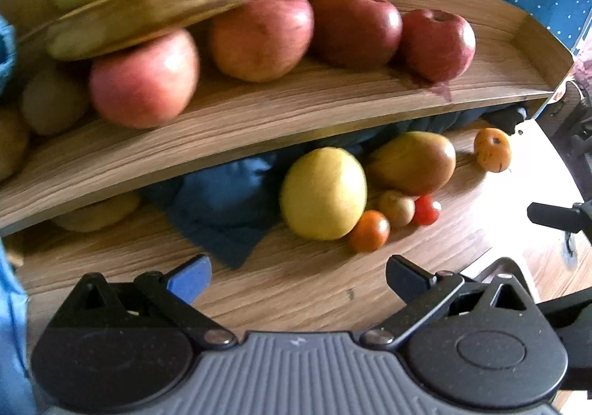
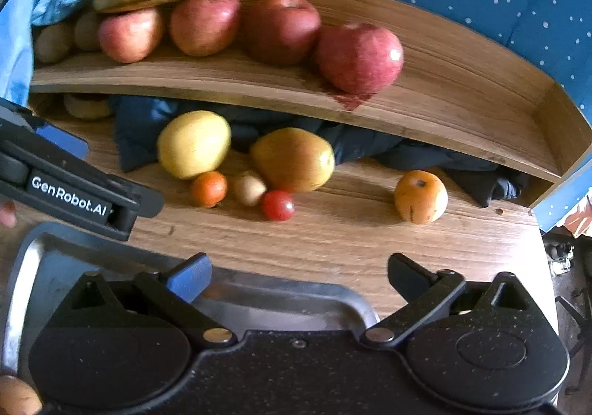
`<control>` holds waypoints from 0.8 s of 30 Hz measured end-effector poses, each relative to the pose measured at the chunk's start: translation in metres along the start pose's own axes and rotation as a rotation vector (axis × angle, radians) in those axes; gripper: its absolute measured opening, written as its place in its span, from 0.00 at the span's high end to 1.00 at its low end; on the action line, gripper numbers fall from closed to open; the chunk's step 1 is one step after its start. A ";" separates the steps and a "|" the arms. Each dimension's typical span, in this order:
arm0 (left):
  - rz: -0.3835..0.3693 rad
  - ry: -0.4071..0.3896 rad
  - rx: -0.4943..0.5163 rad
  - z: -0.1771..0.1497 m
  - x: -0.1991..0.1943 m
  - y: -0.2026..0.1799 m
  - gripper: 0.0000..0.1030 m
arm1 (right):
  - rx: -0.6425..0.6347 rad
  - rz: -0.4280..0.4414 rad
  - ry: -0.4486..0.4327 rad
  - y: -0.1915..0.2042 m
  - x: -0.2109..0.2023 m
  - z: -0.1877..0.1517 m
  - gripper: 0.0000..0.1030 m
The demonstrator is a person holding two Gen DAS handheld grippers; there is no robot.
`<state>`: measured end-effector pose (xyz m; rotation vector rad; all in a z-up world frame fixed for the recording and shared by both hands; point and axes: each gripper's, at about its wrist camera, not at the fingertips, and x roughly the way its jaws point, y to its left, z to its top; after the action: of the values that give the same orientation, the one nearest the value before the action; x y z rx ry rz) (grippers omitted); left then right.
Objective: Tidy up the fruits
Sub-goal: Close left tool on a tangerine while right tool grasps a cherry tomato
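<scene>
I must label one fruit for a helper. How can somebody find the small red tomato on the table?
Look under the wooden shelf, at the fruit on the table. In front of the brownish mango lies the red tomato: the smallest, the only pure red one.

The left gripper (image 1: 298,278) has a ribbed grey body, two round black hubs, black link arms with silver screws, one blue finger (image 1: 192,280) and one black. The right gripper (image 2: 298,276) has a speckled black body with the same hubs, screws and blue-and-black fingers. From the right wrist, the left gripper's black side bears white "GenRobot.AI" lettering (image 2: 68,195).
</scene>
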<state>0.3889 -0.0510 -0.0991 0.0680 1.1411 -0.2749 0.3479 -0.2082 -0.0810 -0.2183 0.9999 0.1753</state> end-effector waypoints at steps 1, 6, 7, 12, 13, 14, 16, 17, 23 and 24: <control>-0.004 0.000 -0.001 0.002 0.002 -0.002 0.01 | 0.003 0.001 0.000 -0.002 0.002 0.000 0.08; -0.045 0.007 -0.014 0.010 0.009 -0.011 0.01 | -0.003 0.019 -0.009 -0.007 0.009 0.005 0.13; -0.052 0.010 -0.018 0.011 0.012 -0.011 0.01 | -0.006 0.027 -0.010 -0.007 0.011 0.005 0.14; -0.098 0.029 -0.044 0.011 0.019 -0.012 0.08 | -0.005 0.072 -0.012 -0.007 0.021 0.008 0.28; -0.104 0.031 -0.049 0.011 0.019 -0.012 0.12 | -0.005 0.074 -0.014 -0.008 0.022 0.009 0.28; -0.108 0.032 -0.054 0.010 0.020 -0.012 0.15 | -0.004 0.076 -0.018 -0.008 0.023 0.009 0.31; -0.118 0.032 -0.063 0.010 0.021 -0.012 0.22 | -0.001 0.079 -0.022 -0.009 0.024 0.010 0.37; -0.122 0.031 -0.065 0.010 0.022 -0.012 0.26 | 0.001 0.082 -0.021 -0.010 0.025 0.010 0.42; -0.130 0.029 -0.081 0.008 0.020 -0.009 0.40 | -0.003 0.106 -0.025 -0.011 0.029 0.010 0.54; -0.131 0.027 -0.086 0.008 0.019 -0.007 0.40 | -0.004 0.111 -0.026 -0.010 0.030 0.009 0.55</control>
<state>0.4018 -0.0630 -0.1123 -0.0795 1.1849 -0.3412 0.3736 -0.2144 -0.1001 -0.1641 0.9859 0.2805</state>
